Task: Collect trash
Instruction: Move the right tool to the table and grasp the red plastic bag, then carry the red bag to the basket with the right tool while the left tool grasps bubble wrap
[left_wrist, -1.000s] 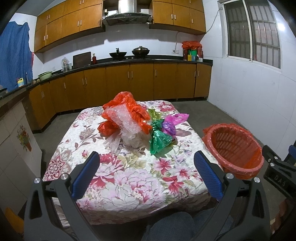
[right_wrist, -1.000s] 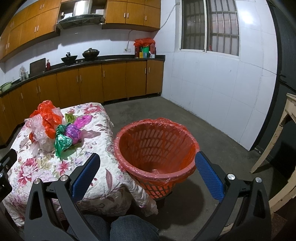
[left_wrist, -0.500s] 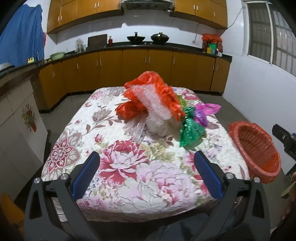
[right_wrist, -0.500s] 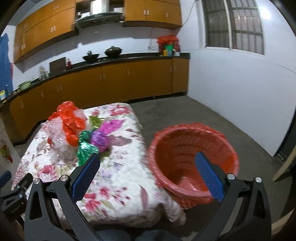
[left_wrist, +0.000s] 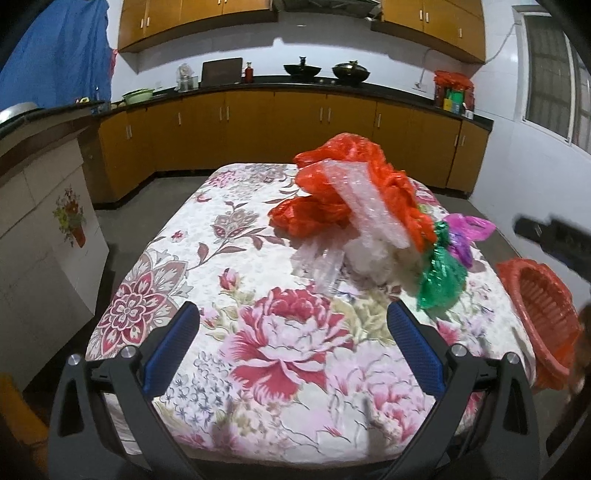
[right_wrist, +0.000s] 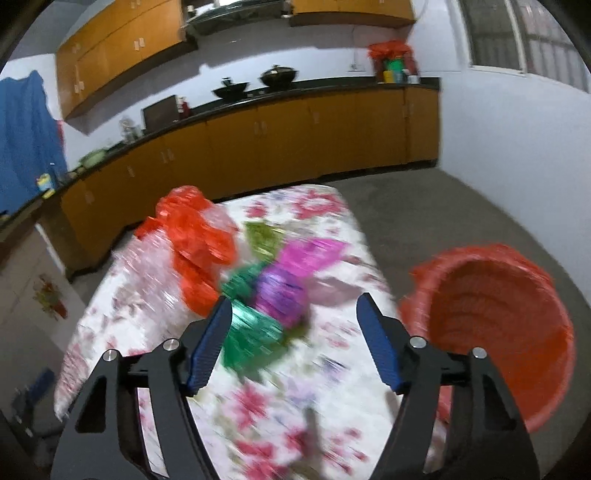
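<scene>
A heap of plastic trash lies on the floral table (left_wrist: 229, 266): an orange bag (left_wrist: 369, 184) over clear bubble wrap (left_wrist: 373, 229), a green bag (left_wrist: 441, 280) and a purple bag (left_wrist: 463, 236). The orange basket (left_wrist: 543, 317) stands at the table's right edge. My left gripper (left_wrist: 291, 347) is open and empty above the near table edge. My right gripper (right_wrist: 293, 345) is open and empty, close above the green bag (right_wrist: 249, 332) and purple bag (right_wrist: 282, 291); the basket (right_wrist: 491, 332) is to its right. This view is blurred.
Wooden kitchen cabinets (left_wrist: 295, 122) with a dark counter run along the back and left walls. A white tiled unit (left_wrist: 40, 236) stands left of the table. Bare concrete floor (right_wrist: 436, 214) lies right of the table, beyond the basket.
Both grippers have moved forward over the table. The right gripper has swung left from the basket toward the green and purple bags. The trash has not moved.
</scene>
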